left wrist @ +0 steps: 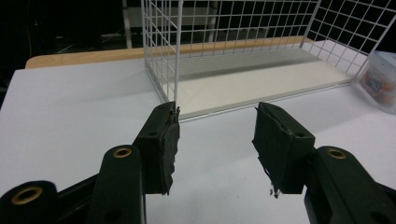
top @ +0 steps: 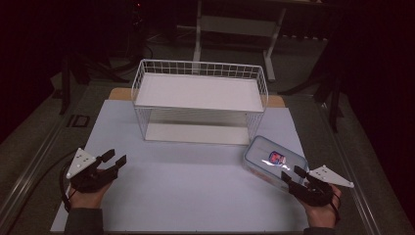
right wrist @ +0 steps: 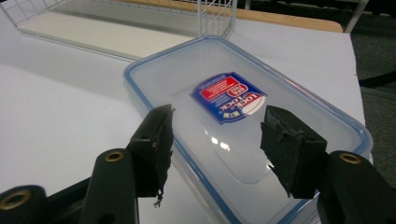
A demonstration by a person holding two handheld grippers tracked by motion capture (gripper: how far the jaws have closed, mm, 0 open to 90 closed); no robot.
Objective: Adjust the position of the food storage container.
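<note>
High view. A white board covers the table top; a white wire rack with an upper shelf stands upright at its far middle, open toward the near side. A clear lidded plastic container, bearing a red and blue label, lies flat on the board just off the rack's near right corner. The left gripper, held in a hand at the near left, has its jaws spread and nothing between them; it is well apart from the rack. The right gripper, at the near right, sits at the container's near edge with its jaws parted. Dark floor and table legs lie beyond.

Left gripper view. The two black jaws stand wide apart over bare board, facing the rack's near corner post; the container shows at the right edge, beside the rack.

Right gripper view. The jaws are spread, with the container's near corner between them: the left jaw outside its blue-rimmed long edge, the right jaw over the lid. Contact cannot be told. The rack's lower shelf lies behind.
</note>
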